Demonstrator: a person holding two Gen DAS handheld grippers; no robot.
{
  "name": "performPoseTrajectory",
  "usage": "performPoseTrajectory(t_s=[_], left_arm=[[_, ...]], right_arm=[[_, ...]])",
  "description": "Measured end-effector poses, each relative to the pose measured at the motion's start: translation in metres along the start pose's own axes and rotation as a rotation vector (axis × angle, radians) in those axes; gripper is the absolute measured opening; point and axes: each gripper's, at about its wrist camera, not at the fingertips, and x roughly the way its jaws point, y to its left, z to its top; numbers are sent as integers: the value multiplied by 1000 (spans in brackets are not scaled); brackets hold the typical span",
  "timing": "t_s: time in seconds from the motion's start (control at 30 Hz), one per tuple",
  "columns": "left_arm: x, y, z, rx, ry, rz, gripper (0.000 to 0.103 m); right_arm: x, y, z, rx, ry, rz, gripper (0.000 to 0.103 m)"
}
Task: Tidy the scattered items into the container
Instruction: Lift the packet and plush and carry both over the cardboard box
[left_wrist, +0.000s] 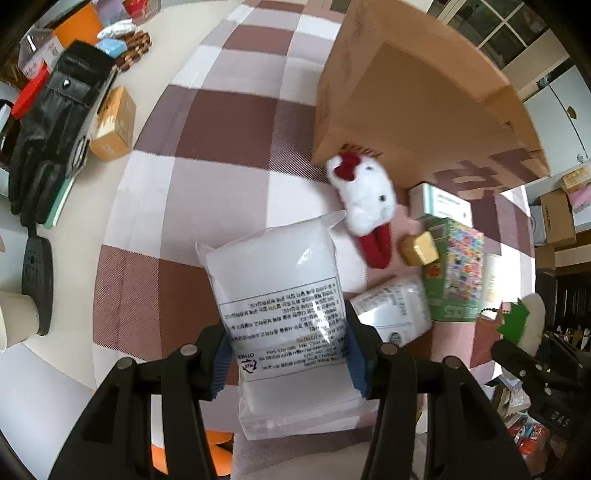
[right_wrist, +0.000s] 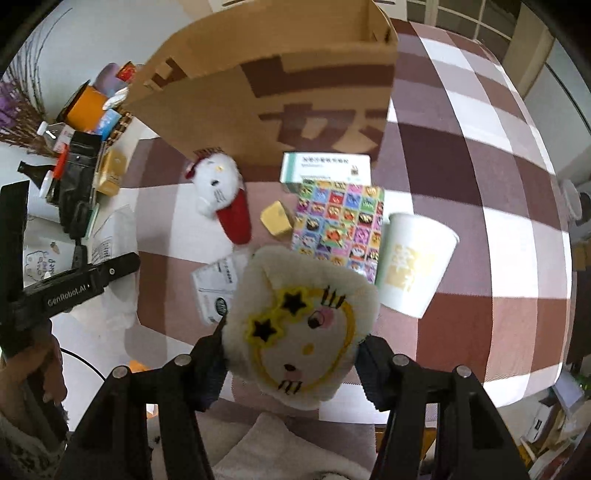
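My left gripper (left_wrist: 290, 350) is shut on a white plastic pouch (left_wrist: 277, 288) with a printed label, held above the checked tablecloth (left_wrist: 221, 129). My right gripper (right_wrist: 291, 354) is shut on a cream plush pad (right_wrist: 306, 317) embroidered with a yellow face. The open cardboard box (right_wrist: 266, 81) stands just beyond both. In front of it lie a white cat plush (right_wrist: 218, 184) with red legs, a small yellow box (right_wrist: 277, 218), a colourful patterned box (right_wrist: 340, 225), a white-green carton (right_wrist: 325, 168), a white packet (right_wrist: 214, 288) and a tipped paper cup (right_wrist: 413, 262).
At the left of the table, off the cloth, sit a black glove-like bag (left_wrist: 55, 122), an orange box (left_wrist: 112, 122), another paper cup (left_wrist: 14, 317) and assorted clutter (right_wrist: 92, 103). Stacked cartons (left_wrist: 557, 218) stand beyond the table's right edge.
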Motion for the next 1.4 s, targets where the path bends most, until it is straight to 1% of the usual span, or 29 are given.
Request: performPoseTrajectory(t_s=[0.07,0.13,0.2,0.57,0.97,1.2,1.4], left_arm=[[-5,-12,14,-3,-6,-12,53],[-8,-32,17,1,-9,-16,53],[-23,-29,16,13,-5,-16,53],[-49,-59,23,69,-11,-36,53],[-65,-82,47,118,-43,-53,53],[-73,-89,63,127,-66,-59,53],[-82,-94,79,137,-88,-70,53]], right_arm=[[-1,7,5,-15,-6,8,61],[-3,13,9,-34,-10,11,61],[-9,16,13,-50,-17,15,61],[-31,32,32,-118,-56,43,62],[-47,37,52,-155,-84,51,62],[-57,38,68,-168,-111,54,62],[-63,37,82,-172,-117,56,62]])
